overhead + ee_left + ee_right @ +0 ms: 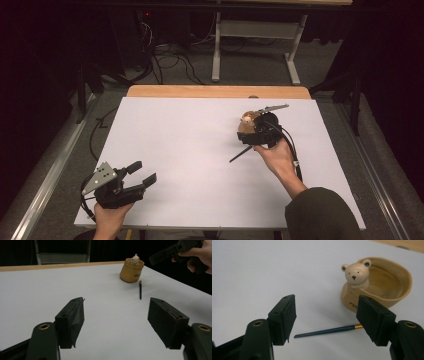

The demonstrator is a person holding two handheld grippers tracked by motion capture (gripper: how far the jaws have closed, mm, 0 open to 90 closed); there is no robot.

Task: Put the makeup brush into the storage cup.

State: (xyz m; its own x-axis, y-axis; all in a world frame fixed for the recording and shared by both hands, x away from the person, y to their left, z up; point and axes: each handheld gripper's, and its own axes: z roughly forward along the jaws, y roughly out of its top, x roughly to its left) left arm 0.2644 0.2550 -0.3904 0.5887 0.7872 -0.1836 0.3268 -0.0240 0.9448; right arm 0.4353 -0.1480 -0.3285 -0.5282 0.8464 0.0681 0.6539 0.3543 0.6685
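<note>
Right gripper view: right gripper (325,320) fingers spread, empty, above dark pencil (328,330) beside yellow bear pot (384,287). Left gripper (140,175) fingers released over white desk (190,150).

White-topped table (200,160) with a wood strip along its far edge. On it, toward 2 o'clock from centre: a tan ceramic pot (384,287), upright, with a small bear figure (357,273) on its rim. A dark pencil (327,331) with a gold band lies flat just beside the pot, at its 7 o'clock.
</note>
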